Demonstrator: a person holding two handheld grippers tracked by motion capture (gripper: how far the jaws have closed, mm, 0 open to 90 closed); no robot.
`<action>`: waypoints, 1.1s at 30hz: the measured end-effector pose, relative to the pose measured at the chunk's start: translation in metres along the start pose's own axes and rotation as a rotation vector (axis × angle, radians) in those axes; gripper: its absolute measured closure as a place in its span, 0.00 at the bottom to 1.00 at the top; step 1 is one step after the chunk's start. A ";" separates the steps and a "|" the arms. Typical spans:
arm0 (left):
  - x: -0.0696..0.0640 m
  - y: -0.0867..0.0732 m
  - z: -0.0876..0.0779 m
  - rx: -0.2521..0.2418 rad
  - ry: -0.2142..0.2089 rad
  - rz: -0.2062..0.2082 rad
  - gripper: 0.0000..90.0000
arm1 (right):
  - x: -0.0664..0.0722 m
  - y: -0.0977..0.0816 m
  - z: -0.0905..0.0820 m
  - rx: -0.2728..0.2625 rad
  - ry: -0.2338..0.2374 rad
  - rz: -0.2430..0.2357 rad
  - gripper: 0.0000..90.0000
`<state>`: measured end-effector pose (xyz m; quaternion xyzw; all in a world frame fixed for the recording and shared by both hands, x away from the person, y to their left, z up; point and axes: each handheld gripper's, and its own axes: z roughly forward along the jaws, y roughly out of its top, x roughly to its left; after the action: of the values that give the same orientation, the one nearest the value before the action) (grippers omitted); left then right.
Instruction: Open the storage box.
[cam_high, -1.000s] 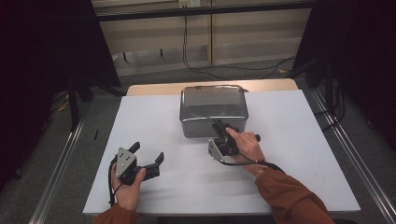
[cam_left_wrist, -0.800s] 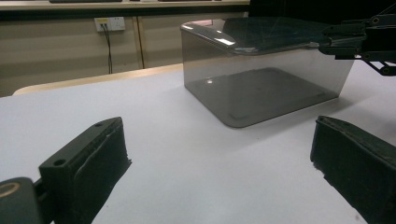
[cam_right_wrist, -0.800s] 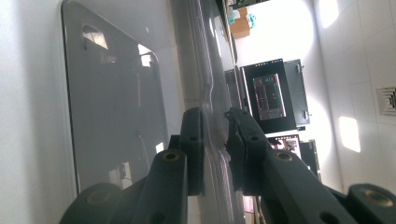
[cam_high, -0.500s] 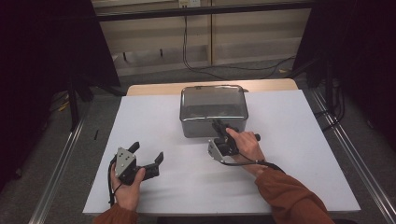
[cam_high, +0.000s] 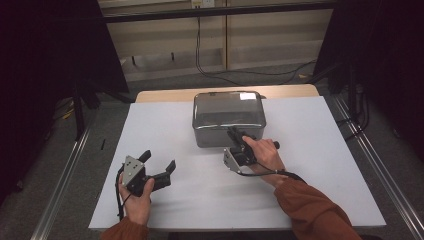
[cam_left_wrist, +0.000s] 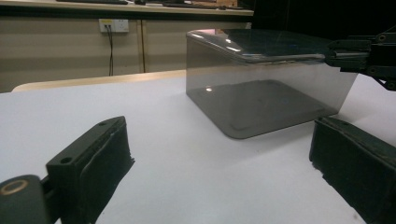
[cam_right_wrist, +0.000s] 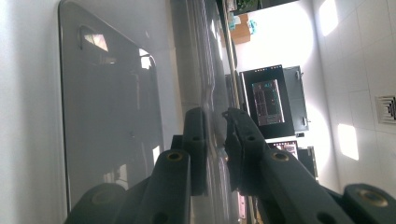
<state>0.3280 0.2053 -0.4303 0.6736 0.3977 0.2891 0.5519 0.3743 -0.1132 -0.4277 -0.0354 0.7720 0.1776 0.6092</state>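
From above, I've got the smoky clear plastic box (cam_high: 228, 118) sitting toward the far middle of the white table (cam_high: 320, 165), lid on, its front wall facing me. My right gripper (cam_high: 235, 135) is up against that front edge, near the right-hand half of it, with the hand (cam_high: 261, 154) wrapped round the body behind. My left gripper (cam_high: 160, 167) rests on the table well off to the near left, nowhere near the box.

Over to the left gripper view: both black jaws stand wide apart with nothing but bare table between them. Beyond them the box (cam_left_wrist: 261, 84) stands on the table, and at its upper right corner I can see the right gripper (cam_left_wrist: 359, 55) pinching at the level of the lid's rim (cam_left_wrist: 280, 57).

Now the right gripper view, rolled on its side: the jaws have just been closing and are drawn in narrow, with the thin lip of the lid (cam_right_wrist: 210, 116) caught between the fingertips (cam_right_wrist: 196, 126). The pads look pressed onto it from both faces.

So my read is that the gripping step is done and the lid is about to come off. Next move, I'd say, calls for a gentle lift at that edge, keeping the pinch firm since the lip is thin and slick. The box may want to ride up with it, so bringing the left gripper in to steady the body looks sensible.
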 end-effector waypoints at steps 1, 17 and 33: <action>-0.001 0.001 0.001 -0.003 0.003 0.018 0.08 | -0.001 0.000 0.000 0.000 0.000 0.000 0.87; -0.005 0.012 0.027 0.008 -0.101 0.044 0.03 | -0.008 0.001 0.000 -0.009 -0.017 0.013 0.88; -0.004 0.033 0.052 -0.032 -0.140 0.057 0.02 | -0.016 0.001 -0.001 -0.015 -0.028 0.019 0.88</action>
<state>0.3765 0.1729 -0.4097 0.6942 0.3342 0.2633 0.5806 0.3775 -0.1146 -0.4122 -0.0300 0.7625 0.1897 0.6178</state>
